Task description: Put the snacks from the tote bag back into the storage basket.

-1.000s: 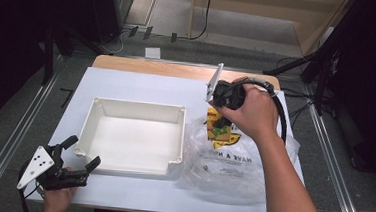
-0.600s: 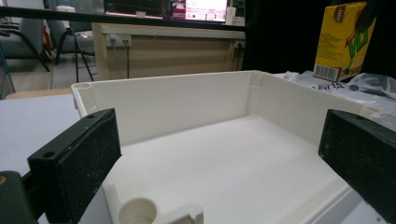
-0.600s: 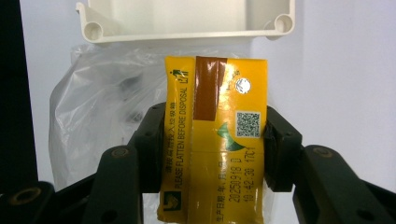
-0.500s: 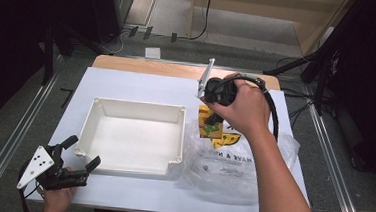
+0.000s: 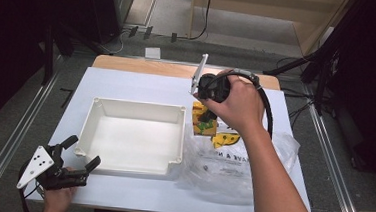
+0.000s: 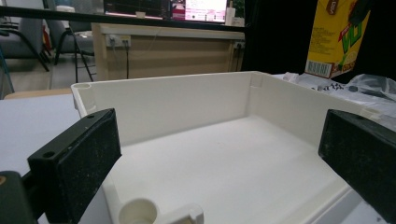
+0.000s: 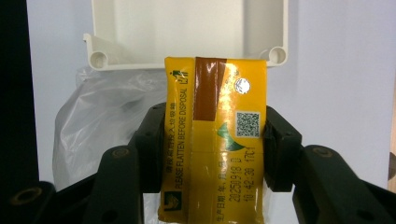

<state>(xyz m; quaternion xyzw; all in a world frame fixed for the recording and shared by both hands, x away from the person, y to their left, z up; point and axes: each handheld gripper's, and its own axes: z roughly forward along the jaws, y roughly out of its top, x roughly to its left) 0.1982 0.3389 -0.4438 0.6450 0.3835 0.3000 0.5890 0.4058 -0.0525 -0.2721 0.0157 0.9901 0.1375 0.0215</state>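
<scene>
Both black fingers (image 7: 152,149) of the right gripper (image 7: 215,154) press on the two sides of a yellow drink box (image 7: 215,140), so this gripper is closed tight on the box. You can read small print and see a square code and a brown strip on the box. From the high view, the right gripper (image 5: 206,118) holds the drink box (image 5: 202,119) up above the table (image 5: 142,85), just past the right wall of the white tray (image 5: 133,137) and over the top edge of a clear plastic bag (image 5: 232,164). A hand (image 5: 236,102) wraps around the gripper, and a black cable (image 5: 266,106) loops off it.

The bag lies crumpled on the table, right beside the tray, and something yellow with dark letters shows inside it.

The left gripper (image 5: 80,153) sits at the near left corner of the tray, low on the table. Its two fingers (image 6: 77,158) stand wide apart with nothing between them but the tray corner in front. From this gripper's own view, the tray (image 6: 201,107) looks deep and bare inside, and the drink box (image 6: 338,37) hangs up high on the far right, above the bag (image 6: 355,88)
</scene>
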